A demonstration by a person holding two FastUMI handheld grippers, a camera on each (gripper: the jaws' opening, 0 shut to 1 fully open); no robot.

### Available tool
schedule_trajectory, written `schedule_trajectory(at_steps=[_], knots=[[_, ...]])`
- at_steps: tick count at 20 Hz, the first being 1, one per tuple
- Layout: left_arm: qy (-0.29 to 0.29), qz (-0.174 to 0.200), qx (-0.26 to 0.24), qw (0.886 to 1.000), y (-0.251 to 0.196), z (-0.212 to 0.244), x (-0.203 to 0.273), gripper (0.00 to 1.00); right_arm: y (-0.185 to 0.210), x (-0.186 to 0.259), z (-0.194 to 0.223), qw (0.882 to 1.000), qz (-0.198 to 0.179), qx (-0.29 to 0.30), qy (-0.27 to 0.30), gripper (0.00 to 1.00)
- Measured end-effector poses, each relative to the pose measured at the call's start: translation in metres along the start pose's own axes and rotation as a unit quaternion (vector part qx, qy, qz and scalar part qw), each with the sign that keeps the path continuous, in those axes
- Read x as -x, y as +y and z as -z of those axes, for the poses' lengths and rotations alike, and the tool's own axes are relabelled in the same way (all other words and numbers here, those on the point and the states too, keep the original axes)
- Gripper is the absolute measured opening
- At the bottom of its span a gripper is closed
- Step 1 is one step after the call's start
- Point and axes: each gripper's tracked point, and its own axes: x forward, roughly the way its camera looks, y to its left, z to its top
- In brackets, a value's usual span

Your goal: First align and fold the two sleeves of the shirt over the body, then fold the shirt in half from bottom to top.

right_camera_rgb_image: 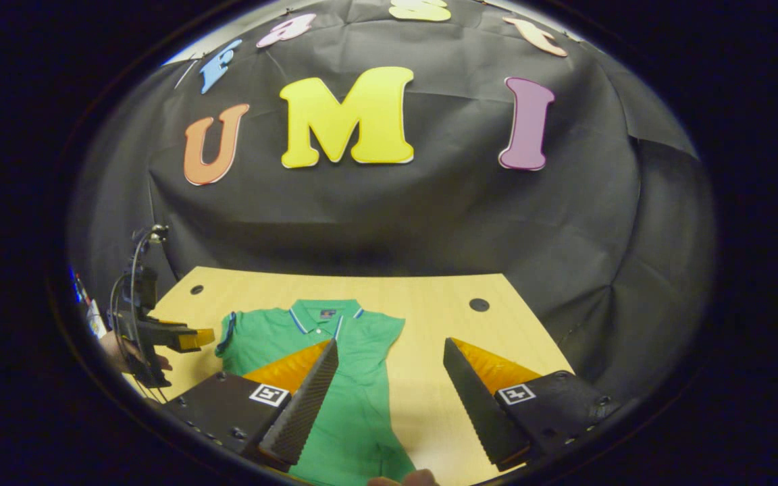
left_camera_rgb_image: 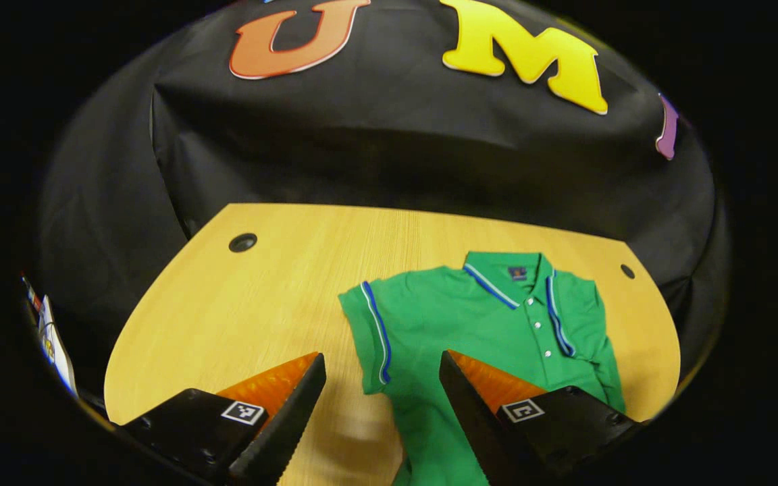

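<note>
A green shirt [left_camera_rgb_image: 497,331] is laid flat on a wooden table [left_camera_rgb_image: 261,297], with its collar [left_camera_rgb_image: 504,270] turned toward the back edge, by the black cloth wall. In the left gripper view, the left sleeve [left_camera_rgb_image: 372,331] is spread out to the side, and the right sleeve [left_camera_rgb_image: 598,337] looks already folded in and a bit bunched, though this cannot be told for sure. In the right gripper view, the shirt [right_camera_rgb_image: 335,378] is seen near the left side of the table [right_camera_rgb_image: 443,317], and the other gripper is seen held in a hand [right_camera_rgb_image: 125,354] by the left edge. The left gripper [left_camera_rgb_image: 382,378] is held above the table with its fingers spread wide apart, and nothing is pinched. The right gripper [right_camera_rgb_image: 389,364] is held above the front part of the table, its fingers spread wide too, with nothing between them. The shirt is judged to be soft, light and floppy, so it is likely to sag and wrinkle when it is lifted. It is best taken by the striped cuff [left_camera_rgb_image: 379,334] at the end of the left sleeve, where the cloth is thicker. For the last fold, the bottom hem should be taken at its two corners.
</note>
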Motion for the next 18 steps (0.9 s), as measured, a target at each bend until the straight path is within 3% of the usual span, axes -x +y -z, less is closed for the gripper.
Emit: schedule_trajectory(at_steps=[5, 11, 12, 14, 16, 17, 18], knots=[[0.049, -0.018, -0.027, 0.998, 0.014, 0.019, -0.044, 1.00, -0.011, 0.000, 0.011, 1.000, 0.021, -0.010, 0.017, 0.96], [0.073, -0.006, -0.007, 0.997, 0.021, 0.026, -0.065, 1.00, 0.012, -0.005, 0.010, 1.000, 0.008, -0.019, 0.024, 0.96], [0.072, 0.002, 0.001, 0.997, 0.021, 0.027, -0.066, 0.94, 0.016, -0.006, 0.008, 1.000, 0.004, -0.017, 0.022, 0.96], [0.074, 0.009, 0.006, 0.997, 0.024, 0.026, -0.068, 0.69, 0.022, -0.007, 0.006, 1.000, -0.002, -0.015, 0.020, 0.96], [0.079, 0.004, -0.003, 0.997, 0.028, 0.027, -0.070, 0.57, 0.026, -0.007, 0.003, 1.000, -0.007, -0.016, 0.024, 0.96], [0.081, 0.005, -0.004, 0.997, 0.027, 0.027, -0.073, 0.46, 0.027, -0.007, 0.003, 1.000, -0.007, -0.015, 0.026, 0.96], [0.082, 0.004, 0.001, 0.997, 0.028, 0.026, -0.072, 0.27, 0.027, -0.007, 0.003, 0.999, -0.008, -0.015, 0.027, 0.96]])
